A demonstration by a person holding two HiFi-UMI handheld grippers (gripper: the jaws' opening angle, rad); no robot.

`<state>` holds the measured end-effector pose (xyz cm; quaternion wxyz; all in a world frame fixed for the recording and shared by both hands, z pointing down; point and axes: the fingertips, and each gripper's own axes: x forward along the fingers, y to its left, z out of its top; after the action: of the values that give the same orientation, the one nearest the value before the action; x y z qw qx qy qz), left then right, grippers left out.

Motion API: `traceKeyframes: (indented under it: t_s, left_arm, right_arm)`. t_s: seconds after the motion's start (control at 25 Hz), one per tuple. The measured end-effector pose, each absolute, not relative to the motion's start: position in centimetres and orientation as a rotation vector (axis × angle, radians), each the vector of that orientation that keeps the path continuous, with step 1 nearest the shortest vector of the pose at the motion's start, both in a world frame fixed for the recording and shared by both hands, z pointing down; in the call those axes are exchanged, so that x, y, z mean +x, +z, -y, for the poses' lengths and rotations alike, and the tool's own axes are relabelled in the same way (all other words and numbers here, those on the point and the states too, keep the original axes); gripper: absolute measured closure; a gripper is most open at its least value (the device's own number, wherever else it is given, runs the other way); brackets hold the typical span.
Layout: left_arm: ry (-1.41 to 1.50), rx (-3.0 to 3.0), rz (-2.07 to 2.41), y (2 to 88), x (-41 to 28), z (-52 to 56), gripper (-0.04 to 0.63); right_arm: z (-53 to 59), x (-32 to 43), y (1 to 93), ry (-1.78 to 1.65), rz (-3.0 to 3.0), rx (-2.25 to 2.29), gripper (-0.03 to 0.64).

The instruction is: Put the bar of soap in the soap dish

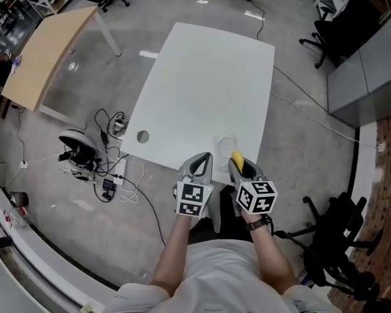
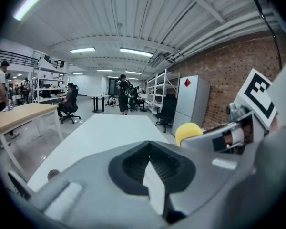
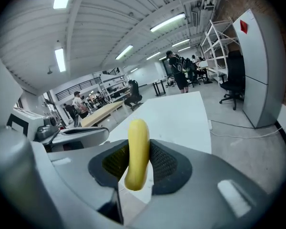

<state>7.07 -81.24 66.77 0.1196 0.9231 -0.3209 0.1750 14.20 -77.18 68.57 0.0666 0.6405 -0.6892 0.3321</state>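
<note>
The yellow bar of soap [image 3: 137, 154] stands on edge between the black pads of my right gripper [image 3: 136, 168], which is shut on it. In the head view the soap [image 1: 236, 159] sticks out of that gripper [image 1: 240, 166] just above the near edge of the white table [image 1: 202, 83]. A clear soap dish [image 1: 225, 143] sits on the table right in front of it. My left gripper [image 1: 199, 166] hovers beside it on the left, its jaws together with nothing in them [image 2: 155, 185]. From the left gripper view the soap [image 2: 188, 131] shows at the right.
A round cable hole [image 1: 142, 136] lies at the table's near left corner. Cables and a black device [image 1: 81, 154] litter the floor to the left, beside a wooden table [image 1: 49, 51]. A black office chair [image 1: 342, 230] stands at my right, and grey cabinets [image 1: 365, 64] beyond.
</note>
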Motion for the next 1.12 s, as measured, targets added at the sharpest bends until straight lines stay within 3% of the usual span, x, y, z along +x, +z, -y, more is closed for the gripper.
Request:
traceKeyframes:
  t_s: [0.56, 1.12]
  left_arm:
    - [0.63, 2.552, 0.958, 71.6, 6.6, 81.9, 0.595]
    - [0.655, 2.43, 1.101, 73.4, 4.3, 83.5, 0.595]
  right_arm:
    - [80.4, 14.5, 75.8, 1.148, 2.032, 1.75, 0.497]
    - [81.9, 13.9, 79.9, 1.03, 1.948, 1.435, 0.494]
